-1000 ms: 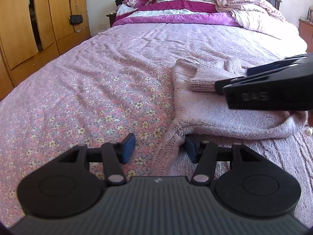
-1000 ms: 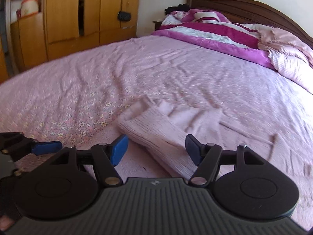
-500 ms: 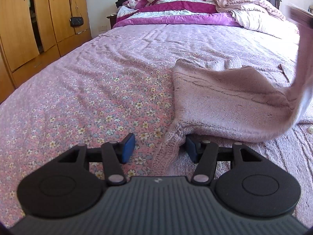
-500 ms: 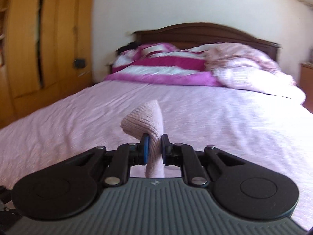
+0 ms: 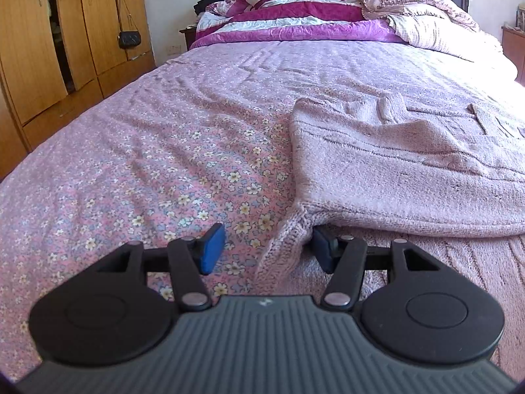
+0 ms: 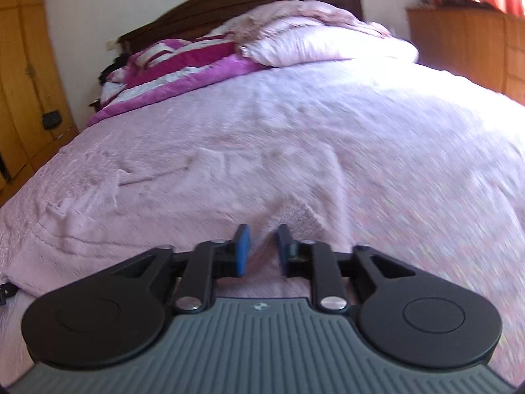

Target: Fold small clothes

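A pale pink knitted sweater lies on the floral bedspread, its upper layer folded over. My left gripper stands open at the sweater's near left corner. The ribbed hem runs between its fingers, and the right pad is tucked under the folded edge. In the blurred right wrist view the sweater spreads to the left. My right gripper is low over the bed with its jaws opening. A sleeve end lies just beyond the pads, and neither pad presses on it.
Piled magenta and pink quilts sit at the headboard. A wooden wardrobe with a hanging black handbag stands to the left of the bed. A wooden dresser stands to its right. Open bedspread stretches left of the sweater.
My right gripper shut on the sleeve lying across the sweater, carried it out to the right and let it go. It has left the left wrist view. The left gripper has not moved.
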`<state>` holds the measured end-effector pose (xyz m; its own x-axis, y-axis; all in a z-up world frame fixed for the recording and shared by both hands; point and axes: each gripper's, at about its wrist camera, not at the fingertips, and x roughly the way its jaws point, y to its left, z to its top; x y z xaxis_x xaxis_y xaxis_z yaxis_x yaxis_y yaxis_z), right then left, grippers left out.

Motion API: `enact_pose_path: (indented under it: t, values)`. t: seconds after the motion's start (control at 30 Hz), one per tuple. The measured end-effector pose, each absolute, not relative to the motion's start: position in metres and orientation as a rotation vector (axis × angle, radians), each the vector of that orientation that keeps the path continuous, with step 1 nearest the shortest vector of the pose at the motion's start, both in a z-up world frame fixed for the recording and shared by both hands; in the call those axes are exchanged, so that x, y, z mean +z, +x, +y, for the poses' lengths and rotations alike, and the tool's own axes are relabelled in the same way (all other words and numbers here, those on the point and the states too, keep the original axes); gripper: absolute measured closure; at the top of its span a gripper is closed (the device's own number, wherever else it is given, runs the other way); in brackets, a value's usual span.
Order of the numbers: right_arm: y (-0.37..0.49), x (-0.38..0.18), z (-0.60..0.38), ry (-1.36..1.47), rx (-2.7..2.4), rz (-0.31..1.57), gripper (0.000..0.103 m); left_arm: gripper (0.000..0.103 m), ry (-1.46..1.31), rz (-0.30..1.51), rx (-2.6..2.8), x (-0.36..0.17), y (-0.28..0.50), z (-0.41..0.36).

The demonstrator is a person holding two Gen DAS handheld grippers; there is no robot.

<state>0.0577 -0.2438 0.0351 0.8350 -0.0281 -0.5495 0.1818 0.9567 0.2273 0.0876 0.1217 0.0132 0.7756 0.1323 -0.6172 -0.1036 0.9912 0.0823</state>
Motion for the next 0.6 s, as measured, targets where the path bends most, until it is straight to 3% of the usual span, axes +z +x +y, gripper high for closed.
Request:
enact_pose_path:
  t: [0.3, 0.6]
  values:
    - [0.045, 0.058, -0.274, 0.318, -0.069, 0.527, 0.044, 0.044, 0.007, 0.632, 0.083, 0.049, 0.068, 0.132]
    - [0.100, 0.032, -0.270, 0.272, -0.056, 0.612, 0.042, 0.044, -0.041, 0.624, -0.001, 0.059, 0.126, 0.116]
